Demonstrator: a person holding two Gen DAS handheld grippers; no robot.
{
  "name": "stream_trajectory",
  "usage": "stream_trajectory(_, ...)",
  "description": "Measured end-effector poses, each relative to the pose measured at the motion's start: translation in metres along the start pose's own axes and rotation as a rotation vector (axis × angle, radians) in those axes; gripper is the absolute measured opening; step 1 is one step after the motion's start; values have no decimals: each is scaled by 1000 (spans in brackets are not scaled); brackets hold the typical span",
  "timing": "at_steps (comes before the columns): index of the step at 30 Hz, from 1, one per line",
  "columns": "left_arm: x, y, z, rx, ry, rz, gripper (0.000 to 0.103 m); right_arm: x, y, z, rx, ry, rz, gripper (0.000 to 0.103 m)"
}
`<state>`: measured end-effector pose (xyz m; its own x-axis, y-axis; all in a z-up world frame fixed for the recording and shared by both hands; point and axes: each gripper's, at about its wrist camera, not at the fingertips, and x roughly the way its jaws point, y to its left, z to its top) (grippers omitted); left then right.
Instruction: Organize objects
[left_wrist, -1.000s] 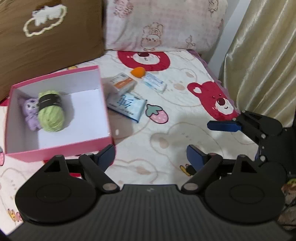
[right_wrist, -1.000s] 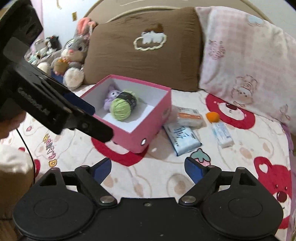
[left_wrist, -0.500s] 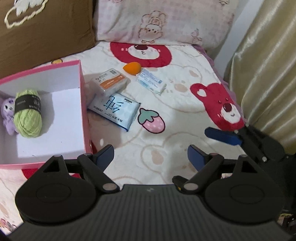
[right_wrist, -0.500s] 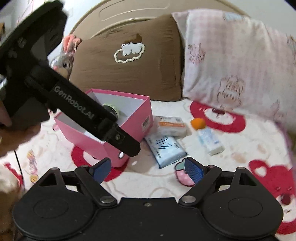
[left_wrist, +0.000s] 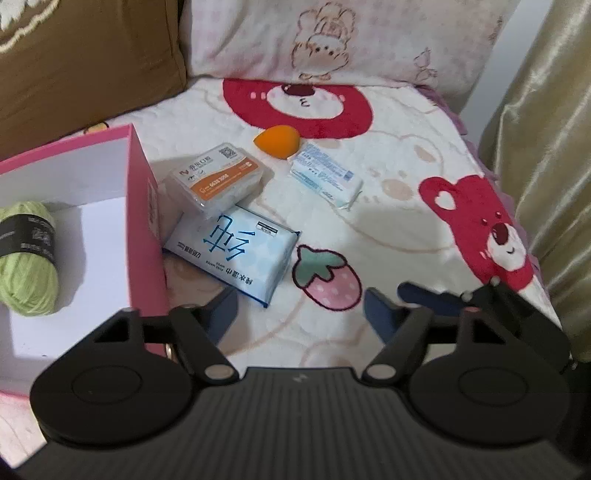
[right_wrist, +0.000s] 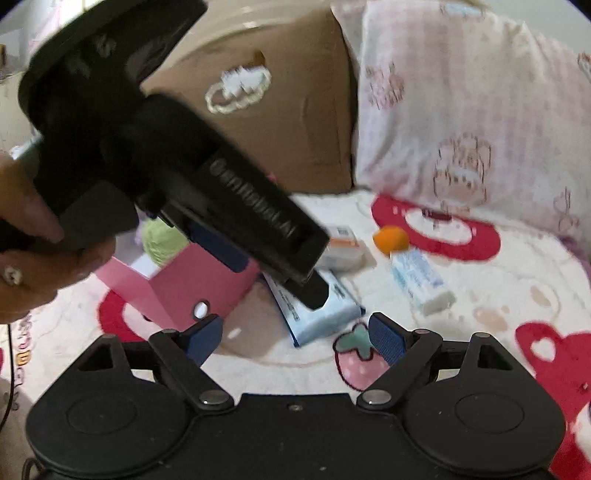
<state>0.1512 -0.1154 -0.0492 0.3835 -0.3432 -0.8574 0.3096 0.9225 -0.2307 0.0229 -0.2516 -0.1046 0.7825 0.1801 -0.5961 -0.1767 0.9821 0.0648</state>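
My left gripper (left_wrist: 301, 314) hangs low over the bedsheet, just in front of a light blue wet-wipes pack (left_wrist: 236, 254). Its jaws are closing with nothing between them. An orange-labelled tissue pack (left_wrist: 218, 181) leans on the wipes beside the pink box (left_wrist: 144, 229). In the box lies a green yarn ball (left_wrist: 26, 258). Behind the packs sit an orange sponge (left_wrist: 277, 140) and a small blue-white pack (left_wrist: 325, 177). My right gripper (right_wrist: 295, 338) is open and empty above the sheet. In its view the left gripper (right_wrist: 266, 269) hovers over the wipes pack (right_wrist: 325, 314).
A brown pillow (left_wrist: 85, 55) and a pink pillow (left_wrist: 332, 37) stand behind the objects. A gold curtain (left_wrist: 546, 129) hangs along the right edge of the bed. A person's hand (right_wrist: 37, 236) holds the left gripper.
The left gripper came down and closer to the packs; the pink box slid left in its view, and its jaws narrowed. The right gripper sank too, and the left gripper now fills more of its view.
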Motion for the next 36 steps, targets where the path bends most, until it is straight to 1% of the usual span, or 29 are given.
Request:
stream_trajectory(2, 13, 1, 3, 13, 10, 7, 67, 8, -1, -4, 17, -9, -2, 89)
stream_trajectory(3, 21, 1, 5, 22, 23, 15, 63, 12, -2, -6, 24, -22, 7, 89)
stream_trajectory(5, 33, 2, 8, 47, 40, 22, 56, 22, -3, -9, 26, -20, 8, 89)
stream_trajectory(7, 45, 4, 11, 68, 43, 37, 53, 35, -4, -11, 15, -8, 13, 89)
stream_trajectory(8, 49, 7, 12, 69, 44, 44, 49, 41, -5, -12, 13, -1, 21, 88)
stream_trajectory(9, 53, 10, 14, 52, 45, 47, 43, 49, -4, -14, 9, 8, 26, 88)
stream_trajectory(11, 61, 18, 16, 9, 56, 31, 36, 60, -3, -18, -2, 7, 27, 86)
stream_trajectory(13, 66, 22, 17, 6, 57, 22, 36, 72, -3, -23, 7, 23, 3, 85)
stream_trajectory(16, 75, 22, 16, 24, 68, 45, 36, 84, -3, -25, -5, 57, -15, 80)
stream_trajectory(18, 79, 22, 16, 44, 67, 63, 32, 90, -4, -25, -6, 70, -15, 79)
stream_trajectory(20, 83, 26, 16, 20, 74, 52, 26, 97, -5, -25, -4, 84, -22, 72)
stream_trajectory(21, 84, 28, 16, 9, 76, 44, 25, 100, -5, -24, -3, 86, -22, 70)
stream_trajectory(24, 85, 32, 16, -3, 66, 49, 24, 106, -7, -23, 19, 71, 9, 68)
stream_trajectory(27, 84, 33, 16, -10, 56, 35, 23, 117, -4, -20, -5, 84, -28, 62)
stream_trajectory(29, 85, 34, 17, -19, 49, 38, 23, 123, -3, -18, 1, 90, -62, 54)
stream_trajectory(31, 85, 32, 17, -24, 48, 41, 23, 124, -6, -18, 31, 86, -67, 53)
stream_trajectory(33, 85, 32, 17, -19, 60, 34, 23, 120, -7, -20, 29, 75, -72, 48)
stream_trajectory(34, 85, 33, 17, -18, 62, 34, 23, 119, -7, -20, 26, 72, -78, 42)
stream_trajectory(35, 85, 34, 17, -19, 59, 39, 23, 117, -7, -20, 28, 71, -85, 31)
stream_trajectory(36, 84, 33, 17, -15, 58, 39, 23, 115, -7, -20, 33, 73, -94, 30)
